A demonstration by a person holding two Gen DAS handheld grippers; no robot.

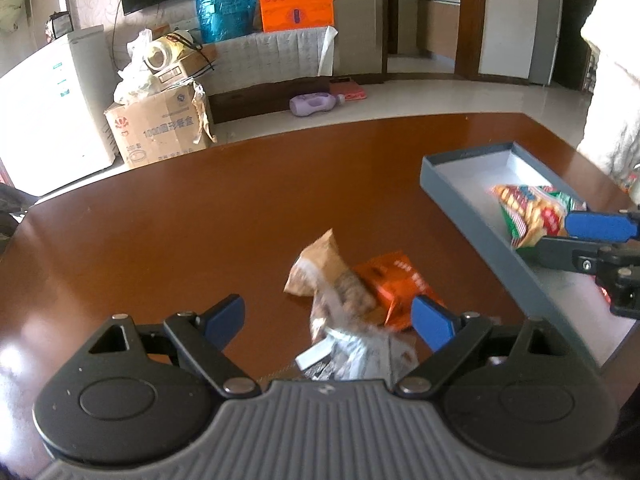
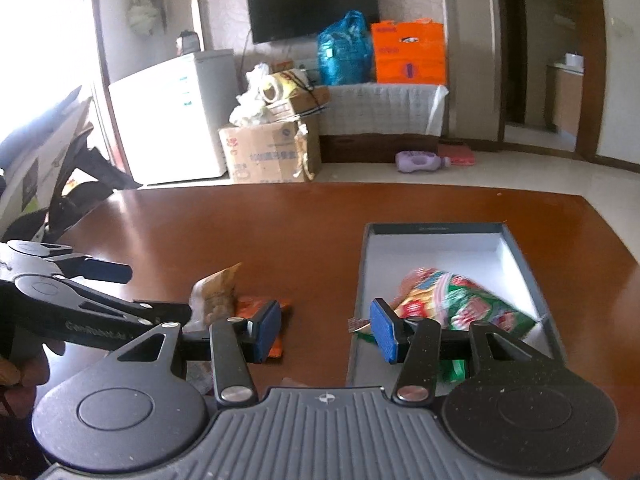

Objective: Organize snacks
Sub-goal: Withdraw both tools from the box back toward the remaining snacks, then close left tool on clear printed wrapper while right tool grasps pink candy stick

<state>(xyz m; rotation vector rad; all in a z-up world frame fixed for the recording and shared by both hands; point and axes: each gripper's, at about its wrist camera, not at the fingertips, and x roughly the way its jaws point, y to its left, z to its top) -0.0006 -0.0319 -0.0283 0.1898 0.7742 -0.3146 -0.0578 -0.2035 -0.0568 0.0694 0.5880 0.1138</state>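
With our right gripper (image 2: 328, 330) spread wide and empty beside the crinkly green-and-red snack packet (image 2: 468, 304) lying in the shallow grey cardboard box (image 2: 436, 229), our wide-open left gripper (image 1: 332, 320) should next close on the tan packet (image 1: 320, 264) on the table

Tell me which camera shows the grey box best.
The right wrist view: it looks straight down the grey box, showing most of its rim, its white floor and the green snack bag inside. The left wrist view catches the box only slantwise at the right edge, partly hidden by the right gripper.
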